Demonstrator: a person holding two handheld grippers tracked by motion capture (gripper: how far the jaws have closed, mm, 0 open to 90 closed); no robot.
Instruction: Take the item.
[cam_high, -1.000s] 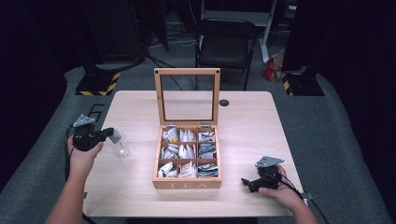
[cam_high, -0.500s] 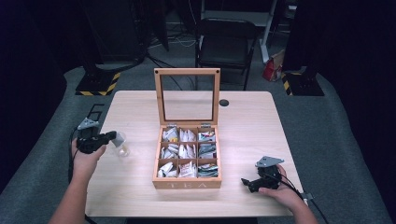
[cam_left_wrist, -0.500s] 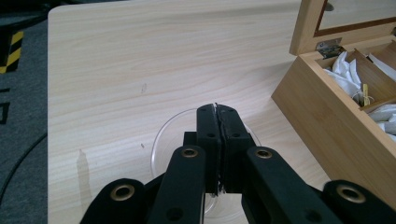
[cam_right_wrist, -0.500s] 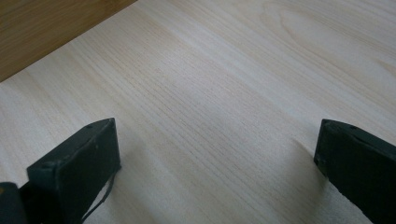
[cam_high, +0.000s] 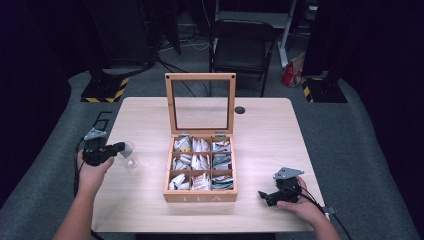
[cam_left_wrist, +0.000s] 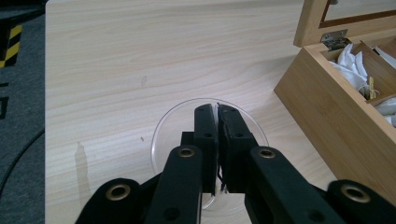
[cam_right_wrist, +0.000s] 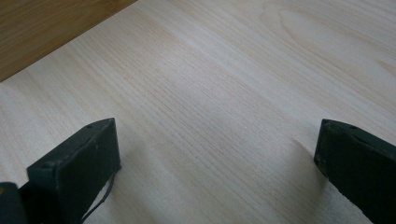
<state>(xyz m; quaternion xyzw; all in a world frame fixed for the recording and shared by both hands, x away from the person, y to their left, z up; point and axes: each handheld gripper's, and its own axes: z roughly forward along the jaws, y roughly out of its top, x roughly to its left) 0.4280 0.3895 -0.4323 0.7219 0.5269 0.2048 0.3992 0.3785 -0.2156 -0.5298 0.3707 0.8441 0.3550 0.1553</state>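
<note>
The left claw (cam_left_wrist: 217, 122) is pinched on something thin and white, seemingly a tea bag, over a clear glass (cam_left_wrist: 210, 154) on the bench (cam_high: 280, 130), left of the open tea box (cam_high: 201, 192); dropping it in looks to remain; the right claw (cam_right_wrist: 215, 158) gapes wide, empty.

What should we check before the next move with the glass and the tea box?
1. Tea box lid stands open: ok.
2. Tea bags fill the compartments: ok.
3. Glass stands upright on the table, apart from the box: ok.
4. Left gripper shut above the glass: ok.
5. What the thin white sliver between its tips is: cannot tell.
6. Right gripper open and empty, low over bare table: ok.
</note>
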